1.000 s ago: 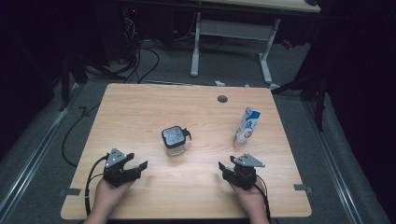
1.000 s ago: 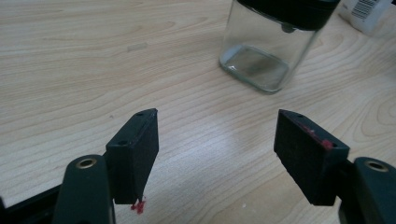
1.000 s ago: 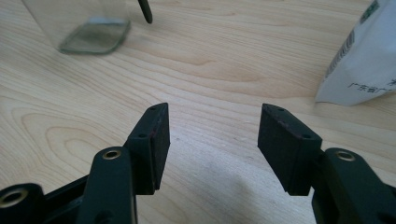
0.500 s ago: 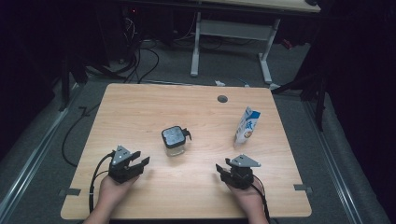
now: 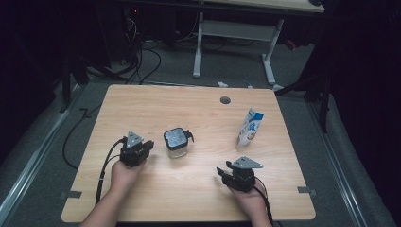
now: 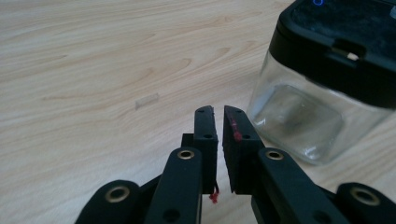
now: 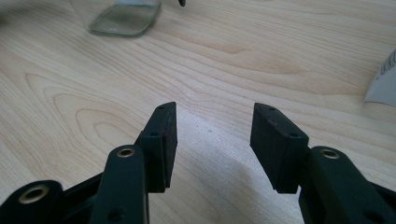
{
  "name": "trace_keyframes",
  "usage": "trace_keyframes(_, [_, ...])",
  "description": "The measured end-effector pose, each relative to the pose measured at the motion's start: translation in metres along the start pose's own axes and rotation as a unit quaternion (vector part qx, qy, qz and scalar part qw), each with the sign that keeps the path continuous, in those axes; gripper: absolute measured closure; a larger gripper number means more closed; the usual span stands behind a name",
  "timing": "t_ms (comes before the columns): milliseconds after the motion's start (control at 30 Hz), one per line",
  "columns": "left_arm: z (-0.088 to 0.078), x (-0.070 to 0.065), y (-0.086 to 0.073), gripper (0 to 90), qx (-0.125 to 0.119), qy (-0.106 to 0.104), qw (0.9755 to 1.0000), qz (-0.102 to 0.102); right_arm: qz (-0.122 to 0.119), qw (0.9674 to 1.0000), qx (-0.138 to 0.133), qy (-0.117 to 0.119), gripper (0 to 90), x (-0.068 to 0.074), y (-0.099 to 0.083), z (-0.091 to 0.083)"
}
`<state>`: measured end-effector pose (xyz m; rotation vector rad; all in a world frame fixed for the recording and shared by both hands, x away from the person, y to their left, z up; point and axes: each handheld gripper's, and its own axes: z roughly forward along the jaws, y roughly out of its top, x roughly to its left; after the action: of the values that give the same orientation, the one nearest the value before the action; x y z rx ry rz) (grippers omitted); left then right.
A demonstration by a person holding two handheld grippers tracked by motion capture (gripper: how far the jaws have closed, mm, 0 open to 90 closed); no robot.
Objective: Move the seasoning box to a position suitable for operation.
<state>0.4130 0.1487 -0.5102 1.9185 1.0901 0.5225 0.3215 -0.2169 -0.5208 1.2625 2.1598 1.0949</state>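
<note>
A clear glass jar (image 5: 176, 141) with a black lid stands near the middle of the wooden table (image 5: 189, 109). My left gripper (image 5: 146, 144) lies just left of the jar. In the left gripper view its jaws (image 6: 218, 111) have just been closing to a thin slit with nothing between them, and the jar (image 6: 322, 79) is close at the right, untouched. My right gripper (image 5: 223, 169) rests near the front right, open and empty (image 7: 215, 109). From there the jar's base (image 7: 123, 16) is at the upper left. A blue and white carton (image 5: 249, 126) stands upright to the right.
A round cable hole (image 5: 225, 100) sits near the table's far edge. A corner of the carton (image 7: 384, 84) shows at the right in the right gripper view. Behind the table stand another desk's legs (image 5: 198, 47), and cables (image 5: 142, 56) lie on the floor at the left.
My left gripper has moved away from the front edge and rightwards toward the jar, and its jaws have closed from wide apart to almost together. The right gripper, jar and carton have stayed put.
</note>
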Motion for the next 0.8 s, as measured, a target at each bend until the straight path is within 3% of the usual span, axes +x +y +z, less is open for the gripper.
trace_keyframes(233, [0.013,-0.005,0.013,84.1,-0.013,0.001,0.9999,0.004,0.001,0.9999,0.014,-0.009,41.0,0.000,0.000,0.003])
trace_keyframes(433, [0.017,-0.007,0.019,80.8,-0.017,0.004,0.9998,0.008,0.006,0.9999,0.013,-0.008,24.7,0.001,0.002,0.006])
trace_keyframes(600, [0.021,-0.008,0.023,86.0,-0.021,0.007,0.9996,0.018,0.010,0.9998,0.009,-0.012,23.2,0.003,0.003,0.008])
trace_keyframes(800, [0.027,-0.005,0.024,89.9,-0.016,0.003,0.9998,0.007,0.009,0.9999,0.007,-0.010,22.9,0.004,0.003,0.007])
